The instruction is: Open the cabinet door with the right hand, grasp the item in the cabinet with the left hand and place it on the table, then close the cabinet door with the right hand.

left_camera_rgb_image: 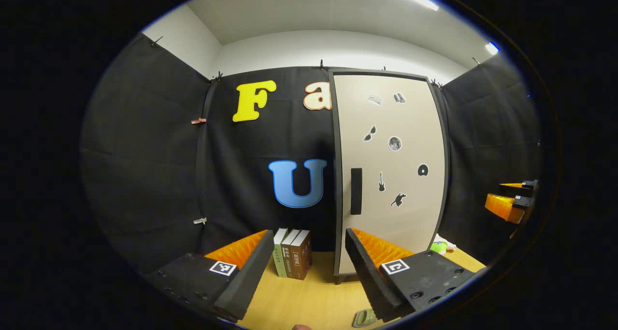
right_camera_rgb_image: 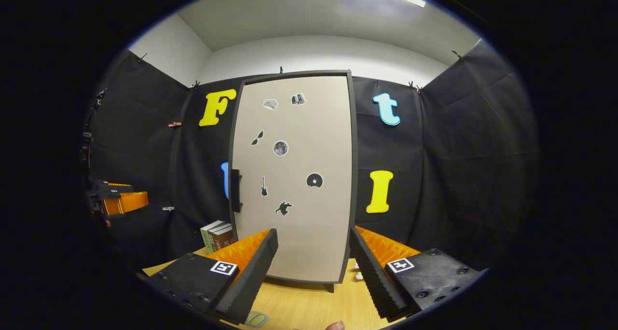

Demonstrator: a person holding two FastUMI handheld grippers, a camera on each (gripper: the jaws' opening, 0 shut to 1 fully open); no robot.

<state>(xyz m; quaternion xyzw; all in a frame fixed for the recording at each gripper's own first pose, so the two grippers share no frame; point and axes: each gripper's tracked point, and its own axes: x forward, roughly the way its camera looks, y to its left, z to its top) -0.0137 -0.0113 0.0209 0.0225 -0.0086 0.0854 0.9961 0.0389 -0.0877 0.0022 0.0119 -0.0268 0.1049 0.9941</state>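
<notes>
Your cabinet stands upright on the table, long axis vertical, door closed and facing you, handle at its 9 o'clock edge. Your right gripper and left gripper hover before it, fingers spread wide, holding nothing. Books stand at the cabinet's 9 o'clock.
</notes>
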